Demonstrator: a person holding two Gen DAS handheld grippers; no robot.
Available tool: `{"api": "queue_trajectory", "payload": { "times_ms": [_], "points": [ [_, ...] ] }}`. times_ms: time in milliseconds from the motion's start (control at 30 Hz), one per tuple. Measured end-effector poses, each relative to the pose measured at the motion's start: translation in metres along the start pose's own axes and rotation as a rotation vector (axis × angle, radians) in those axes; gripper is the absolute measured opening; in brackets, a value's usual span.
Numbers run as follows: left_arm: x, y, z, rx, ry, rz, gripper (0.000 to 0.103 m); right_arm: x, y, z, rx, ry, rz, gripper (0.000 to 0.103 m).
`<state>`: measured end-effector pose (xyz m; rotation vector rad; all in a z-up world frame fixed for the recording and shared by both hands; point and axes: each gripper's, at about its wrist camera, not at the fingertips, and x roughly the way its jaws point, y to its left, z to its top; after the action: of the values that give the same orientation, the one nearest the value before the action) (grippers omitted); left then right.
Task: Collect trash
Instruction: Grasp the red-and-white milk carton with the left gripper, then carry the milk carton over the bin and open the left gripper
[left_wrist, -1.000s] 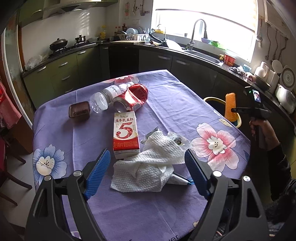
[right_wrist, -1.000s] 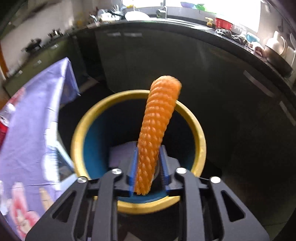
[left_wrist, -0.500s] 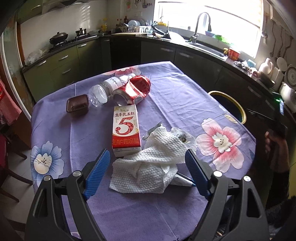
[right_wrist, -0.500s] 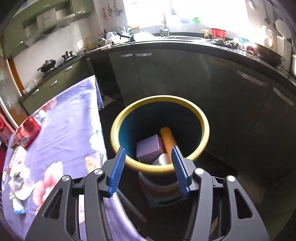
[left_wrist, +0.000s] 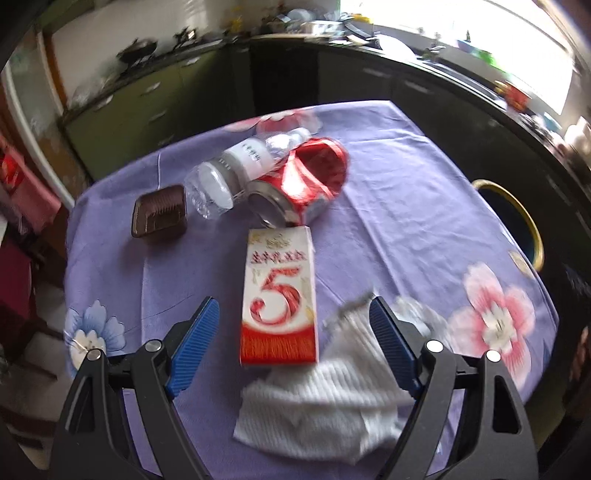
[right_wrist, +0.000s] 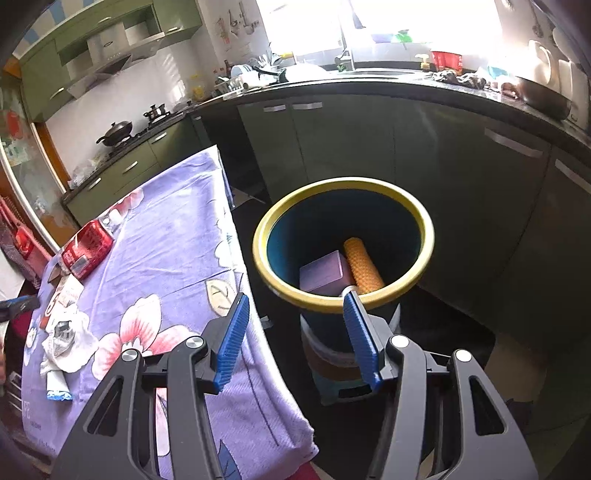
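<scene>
Milk carton (left_wrist: 279, 295) flat on purple tablecloth (left_wrist: 388, 184), 12 o'clock of left gripper (left_wrist: 293, 325), between its wide-open jaws. Judged light, stiff, likely empty; pinch across long side walls. Crushed can (left_wrist: 306, 182) and bottle (left_wrist: 236, 170) farther at 12; paper towel (left_wrist: 332, 391) limp, at 5 o'clock. Right gripper (right_wrist: 293, 325) gaping, holding nothing, angled down near bin (right_wrist: 343, 243) at 1 o'clock; bin holds orange roll (right_wrist: 364, 266).

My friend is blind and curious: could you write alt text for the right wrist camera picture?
An open, empty gripper hovers near a yellow-rimmed bin holding an orange tube and a purple block. Left, a purple flowered tablecloth carries a red can and a white paper towel.
</scene>
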<state>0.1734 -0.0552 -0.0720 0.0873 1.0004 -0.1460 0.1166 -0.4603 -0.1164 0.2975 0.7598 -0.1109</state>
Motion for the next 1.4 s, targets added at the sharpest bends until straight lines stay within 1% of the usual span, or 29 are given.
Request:
{"api": "queue_trajectory", "payload": {
  "times_ms": [100, 200, 300, 400, 433, 500, 700, 767, 1000, 1133, 1300, 1400],
  "points": [
    [0.021, 0.009, 0.009, -0.074, 0.037, -0.003, 0.079, -0.001, -0.001, 0.001, 0.012, -0.002, 0.018, 0.053],
    [0.037, 0.015, 0.011, -0.111, 0.068, -0.007, 0.078, -0.002, 0.000, 0.002, 0.013, -0.005, 0.030, 0.053],
    [0.045, 0.014, 0.009, -0.109, 0.082, -0.003, 0.077, -0.001, 0.002, 0.004, 0.011, -0.004, 0.043, 0.053],
    [0.050, 0.009, 0.007, -0.084, 0.094, 0.001, 0.075, 0.002, 0.007, 0.006, 0.005, 0.000, 0.057, 0.053],
    [0.051, 0.007, 0.006, -0.076, 0.094, 0.008, 0.074, 0.004, 0.009, 0.006, 0.005, 0.003, 0.062, 0.053],
    [0.053, 0.004, 0.006, -0.063, 0.099, 0.016, 0.067, 0.007, 0.011, 0.006, 0.005, 0.008, 0.069, 0.053],
    [0.062, 0.007, 0.004, -0.069, 0.126, 0.010, 0.054, 0.010, 0.019, 0.005, -0.003, 0.020, 0.080, 0.053],
    [0.065, 0.007, 0.004, -0.071, 0.128, 0.010, 0.053, 0.009, 0.019, 0.005, -0.001, 0.019, 0.080, 0.053],
    [0.062, 0.009, -0.003, -0.056, 0.116, 0.008, 0.051, 0.008, 0.021, 0.006, -0.002, 0.017, 0.084, 0.053],
    [0.054, 0.013, -0.005, -0.065, 0.102, 0.005, 0.050, 0.006, 0.023, 0.006, -0.005, 0.015, 0.090, 0.053],
    [0.027, 0.020, -0.003, -0.066, 0.041, 0.024, 0.050, 0.003, 0.021, 0.005, -0.001, 0.009, 0.094, 0.053],
    [0.004, 0.017, 0.002, -0.049, -0.009, 0.030, 0.050, 0.001, 0.019, 0.005, 0.003, 0.005, 0.099, 0.053]
  ]
}}
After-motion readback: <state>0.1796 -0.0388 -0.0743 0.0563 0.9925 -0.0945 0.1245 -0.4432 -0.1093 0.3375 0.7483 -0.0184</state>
